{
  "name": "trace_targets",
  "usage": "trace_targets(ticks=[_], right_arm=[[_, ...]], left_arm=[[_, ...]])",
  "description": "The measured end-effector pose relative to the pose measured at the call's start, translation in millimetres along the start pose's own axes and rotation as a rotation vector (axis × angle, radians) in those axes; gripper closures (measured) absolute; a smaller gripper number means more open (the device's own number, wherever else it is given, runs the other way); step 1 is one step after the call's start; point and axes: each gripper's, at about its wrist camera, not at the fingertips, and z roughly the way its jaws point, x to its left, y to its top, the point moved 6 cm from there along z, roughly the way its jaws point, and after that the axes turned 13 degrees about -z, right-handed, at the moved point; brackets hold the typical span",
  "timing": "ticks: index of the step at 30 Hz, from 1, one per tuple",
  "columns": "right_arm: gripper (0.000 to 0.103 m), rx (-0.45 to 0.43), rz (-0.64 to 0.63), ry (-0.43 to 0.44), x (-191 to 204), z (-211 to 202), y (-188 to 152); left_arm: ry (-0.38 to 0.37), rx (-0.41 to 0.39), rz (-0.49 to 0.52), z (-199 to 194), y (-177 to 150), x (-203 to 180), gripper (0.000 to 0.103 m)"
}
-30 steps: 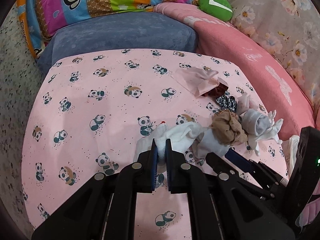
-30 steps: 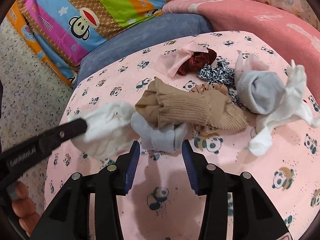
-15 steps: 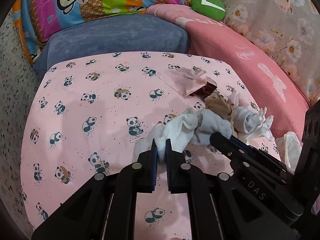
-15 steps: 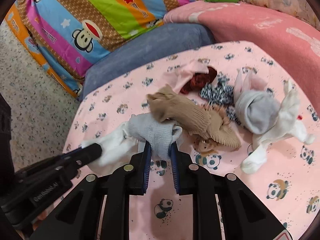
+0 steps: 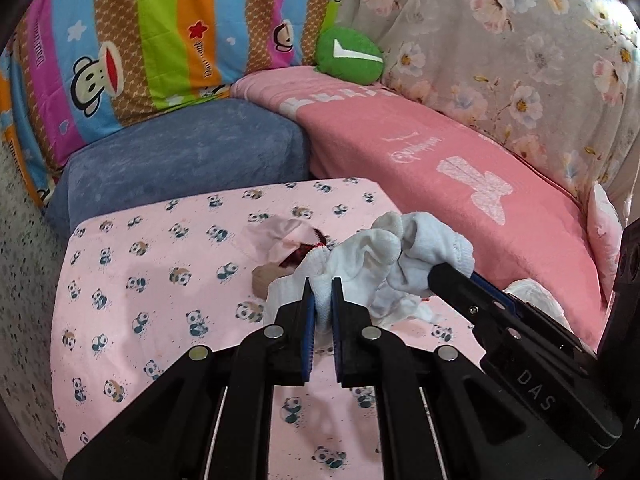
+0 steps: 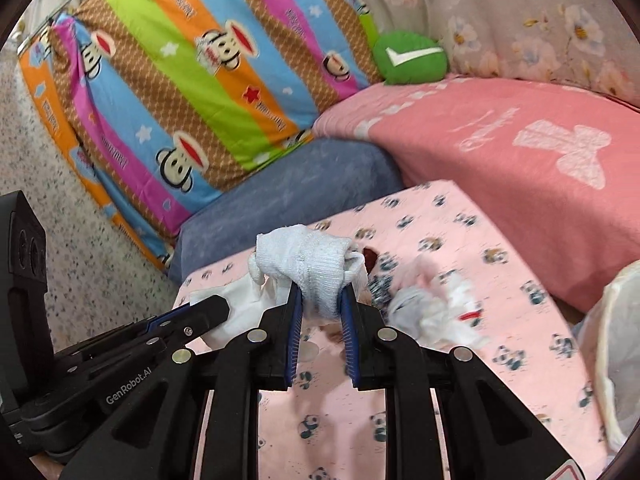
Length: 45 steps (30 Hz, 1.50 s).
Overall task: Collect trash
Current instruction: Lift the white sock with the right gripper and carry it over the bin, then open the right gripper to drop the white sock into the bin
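Currently | white sock (image 5: 360,256): soft, light, limp; pinched mid-fold by left tool (image 5: 320,310) | pale sock (image 6: 316,268): clamped at bunched middle by right tool (image 6: 320,312); both lifted above the desk (image 5: 160,280).

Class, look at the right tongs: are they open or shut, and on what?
Shut. The right tongs pinch a pale grey sock between their blue pads, lifted above the panda cloth.

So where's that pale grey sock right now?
The pale grey sock is pinched in the right gripper, lifted above the panda-print cloth, right beside the white sock held by the left gripper.
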Motion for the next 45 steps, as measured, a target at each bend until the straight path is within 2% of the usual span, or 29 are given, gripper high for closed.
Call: trace_targets(ticks=[9,16,22,27,35,36,38,40,42,45], right_arm=[[0.083,-0.132,0.068,-0.141,-79,-85,17],[0.083,-0.182,0.132,-0.256,-146,-139,7],[0.083,-0.195,0.213,-0.352,-204,-177,-17],[0.083,-0.184,0.283,-0.408,-248,-199,-45],[0.082,-0.166,0.356,-0.456,-286,-215,-80],[0.082,-0.165,0.361,-0.458,-288,-215,-82],[0.082,-0.158,0.37,-0.463,-293,-215,-87],[0.081,-0.153,0.376,-0.465,-296,-214,-90],[0.08,-0.147,0.378,-0.464,-297,-213,-94],[0.078,-0.141,0.381,-0.46,-297,-210,-96]], left_arm=[[-0.117,-0.035,0.121,-8,3,-93,0.096],[-0.2,-0.017,0.213,0,-14,-162,0.096],[-0.278,0.036,0.272,8,-37,-212,0.096],[-0.342,0.113,0.318,21,-62,-248,0.095],[-0.385,0.196,0.344,38,-93,-282,0.094],[-0.385,0.207,0.341,41,-96,-283,0.093],[-0.385,0.231,0.334,44,-99,-284,0.08],[-0.378,0.226,0.329,45,-100,-284,0.053],[-0.376,0.196,0.335,42,-99,-283,0.047],[-0.361,0.183,0.342,40,-97,-282,0.043]])
